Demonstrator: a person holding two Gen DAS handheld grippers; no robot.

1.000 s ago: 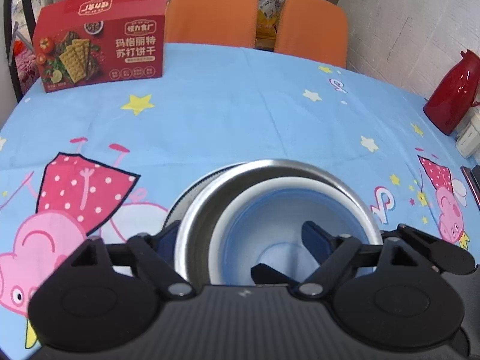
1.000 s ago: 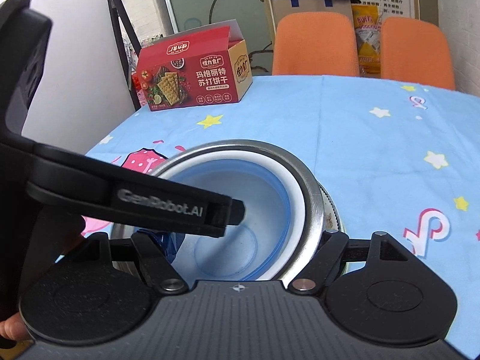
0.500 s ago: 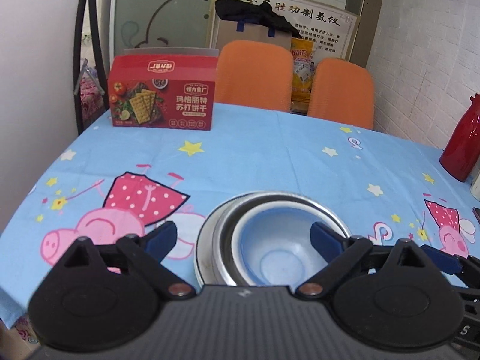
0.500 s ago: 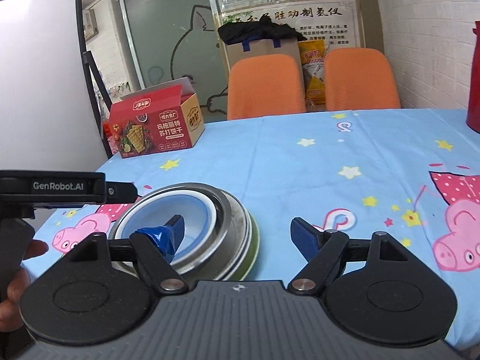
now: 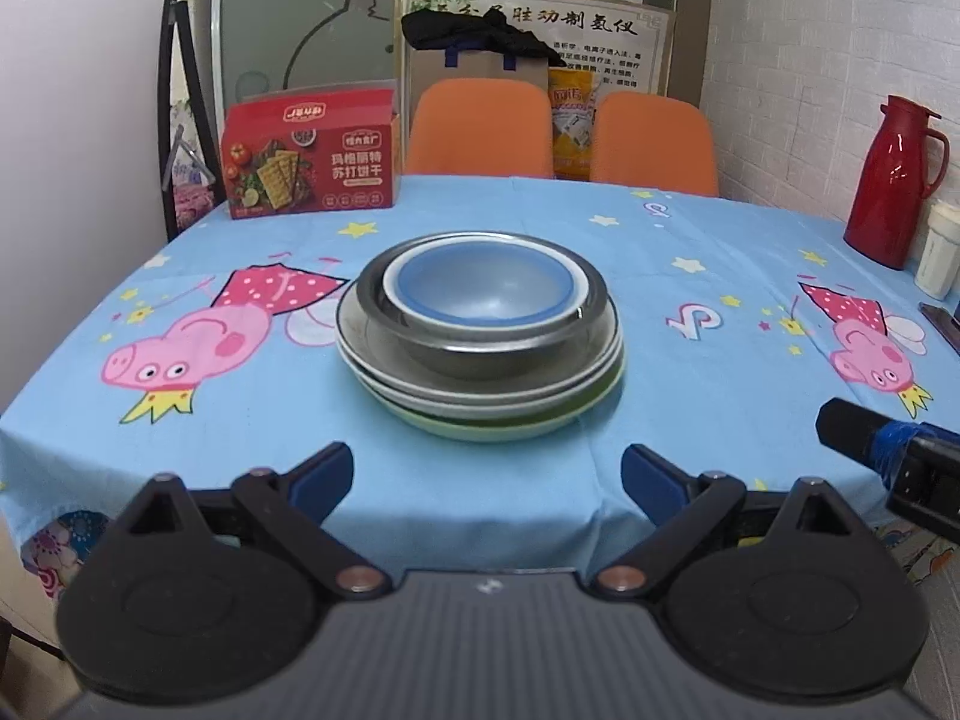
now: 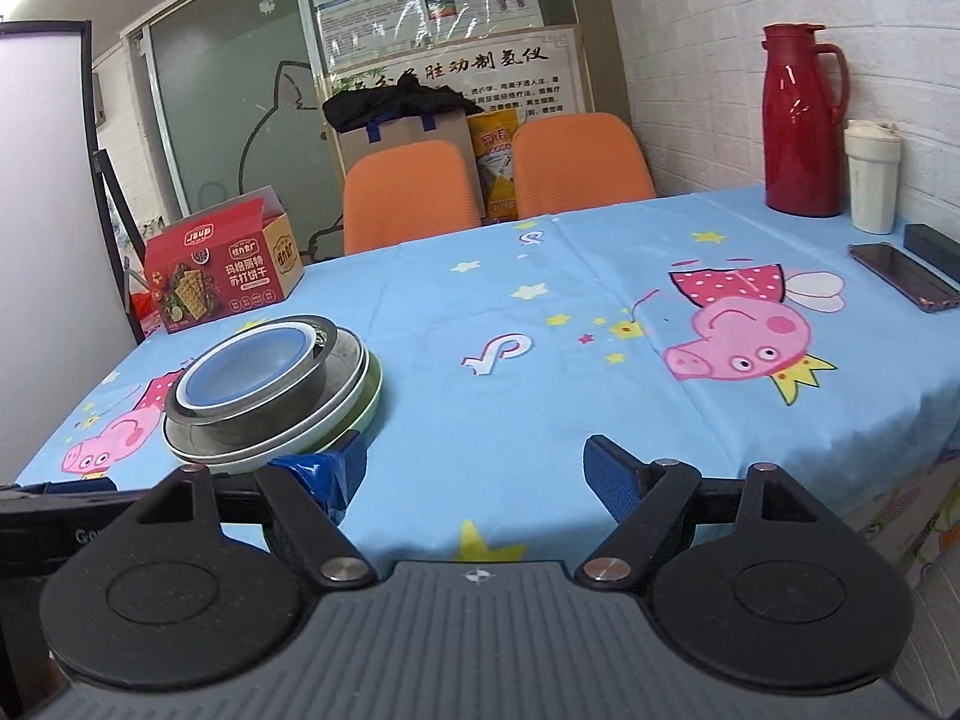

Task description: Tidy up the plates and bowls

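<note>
One stack stands on the blue cartoon tablecloth [image 5: 690,324]: a blue-and-white bowl [image 5: 480,288] nested in a steel bowl [image 5: 480,357], on white plates over a green plate [image 5: 480,429]. My left gripper [image 5: 486,471] hangs open just in front of the stack, near the table's front edge, with nothing between its fingers. In the right wrist view the stack [image 6: 240,372] sits to the left. My right gripper [image 6: 477,468] is to the right of it, jaws opening, with only tablecloth between them. One right fingertip [image 5: 870,441] shows at the left view's right edge.
A red cracker box [image 5: 309,156] stands at the back left, with two orange chairs [image 5: 480,126] behind the table. At the right are a red thermos [image 6: 801,120], a white cup [image 6: 873,180], a phone [image 6: 900,273] and a black case [image 6: 936,249].
Both grippers have drawn back from the bowls towards the table's front edge. The right one's fingers have left the bowl rim and spread. The left one's jaws have widened.
</note>
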